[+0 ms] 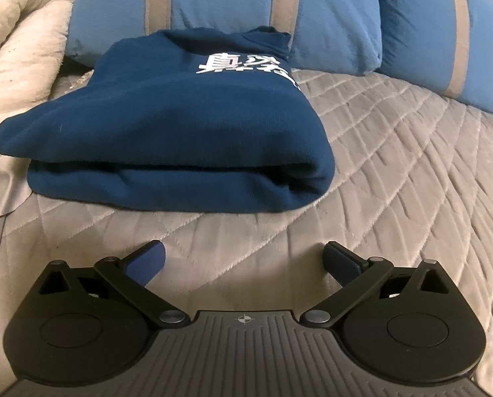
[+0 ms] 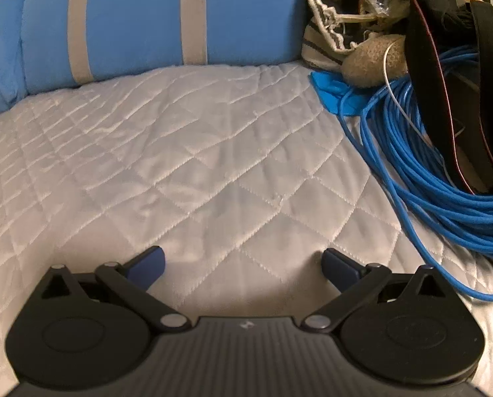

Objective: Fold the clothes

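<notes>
Now | sweatshirt (image 1: 167,125) folded on quilt (image 1: 379,152) | left gripper (image 1: 245,258) released, empty | right gripper (image 2: 243,261) released, empty

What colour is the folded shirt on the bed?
The folded shirt is dark navy blue with white lettering, seen best in the left wrist view.

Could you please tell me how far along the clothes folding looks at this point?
Done: the navy sweatshirt lies folded in a compact stack on the quilted bedspread.

In hand: nothing; the left tongs and right tongs are both open and empty.

Left: no other loose garment shows in either view, only a blue cable coil.
</notes>
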Demonstrator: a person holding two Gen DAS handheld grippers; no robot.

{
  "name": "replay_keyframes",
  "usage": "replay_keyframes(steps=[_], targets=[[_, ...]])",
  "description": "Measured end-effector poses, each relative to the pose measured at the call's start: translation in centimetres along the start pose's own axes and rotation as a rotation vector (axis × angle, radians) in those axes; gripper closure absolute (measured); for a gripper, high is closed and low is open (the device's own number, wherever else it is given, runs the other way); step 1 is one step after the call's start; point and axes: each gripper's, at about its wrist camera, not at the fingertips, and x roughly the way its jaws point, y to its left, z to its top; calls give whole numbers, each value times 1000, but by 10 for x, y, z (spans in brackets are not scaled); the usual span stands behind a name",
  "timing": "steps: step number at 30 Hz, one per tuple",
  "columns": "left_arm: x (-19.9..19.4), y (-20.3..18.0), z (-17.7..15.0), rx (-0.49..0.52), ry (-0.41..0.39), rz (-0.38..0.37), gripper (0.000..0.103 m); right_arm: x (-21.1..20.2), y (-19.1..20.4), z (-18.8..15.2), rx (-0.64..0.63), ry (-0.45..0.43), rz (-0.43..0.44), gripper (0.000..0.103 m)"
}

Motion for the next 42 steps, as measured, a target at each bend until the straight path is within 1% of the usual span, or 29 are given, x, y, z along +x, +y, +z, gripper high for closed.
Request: replay_keyframes(steps=[2,6,12,19,42], targets=[[2,-1,0,-10,-19,10,0,3,2,-1,17,-37,-11,0],[7,-5,-3,-15,-83,30,0,8,5,-5,36,-113,-34,0],[3,-2,-12,-29,-147,12,0,9,4,-16,44,-204,-32,1],[0,-6,-14,-14,-164,35,0,9,5,-19,45,-217,-33,1],[1,-3,-15,-19,-170,30,0,9,5,-20,47,-222,-33,1]])
